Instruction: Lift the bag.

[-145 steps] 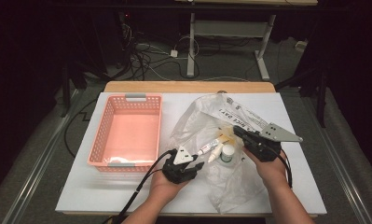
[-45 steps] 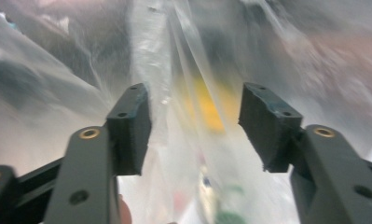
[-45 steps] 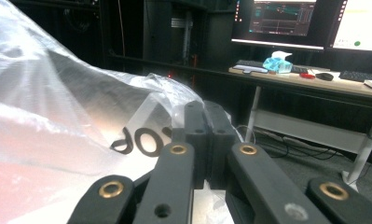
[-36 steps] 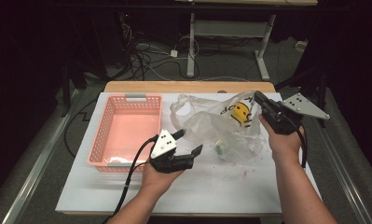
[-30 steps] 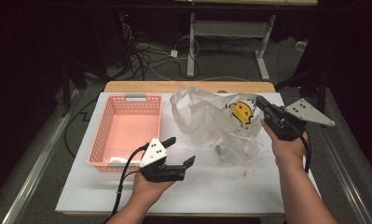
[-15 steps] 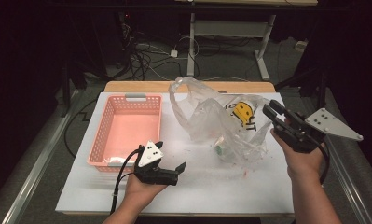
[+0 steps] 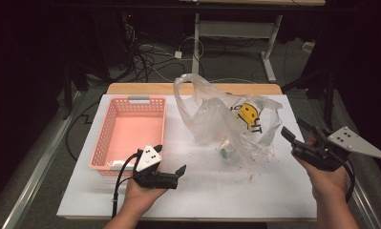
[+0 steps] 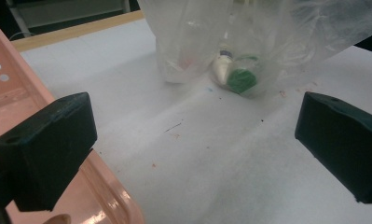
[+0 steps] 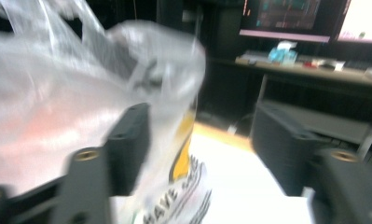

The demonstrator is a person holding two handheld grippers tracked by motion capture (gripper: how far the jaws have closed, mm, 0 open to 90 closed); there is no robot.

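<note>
**Hand-held grippers apart, bag standing free**

Your left hand-held gripper point(image 7: 170, 162) sits at about 7 o'clock on the counter point(image 7: 255, 200), just beside the near right corner of the pink basket point(image 7: 131, 131). Its jaws are spread as wide as they go, with nothing between them. In the left gripper view that hand-held gripper point(image 8: 193, 140) frames bare white counter point(image 8: 197, 177), with the basket's rim point(image 8: 16, 98) running under the left jaw.

Your right hand-held gripper point(image 7: 298, 133) is at about 4 o'clock, off the right edge of the counter, jaws pointing back toward the bag. The jaws have just been opening and stand parted. In the high view they are clear of the plastic, with a gap between their tips and the bag's right side. In the right gripper view, which is blurred, the hand-held gripper point(image 9: 200, 149) has the bag point(image 9: 72, 93) looming behind its left jaw; you cannot tell from that view whether plastic touches it, but nothing is clamped between the jaws.

The clear plastic bag point(image 7: 216, 114) stands crumpled at the counter's middle, toward 1 o'clock from your left hand, handles up, with a yellow smiley print point(image 7: 248, 116) on its right face. Through the plastic you can see a green cap point(image 8: 242, 80) and a white tube point(image 8: 221, 67) lying at the bag's near bottom edge, touching each other. Small crumbs point(image 7: 250, 176) dot the counter near the bag.
</note>
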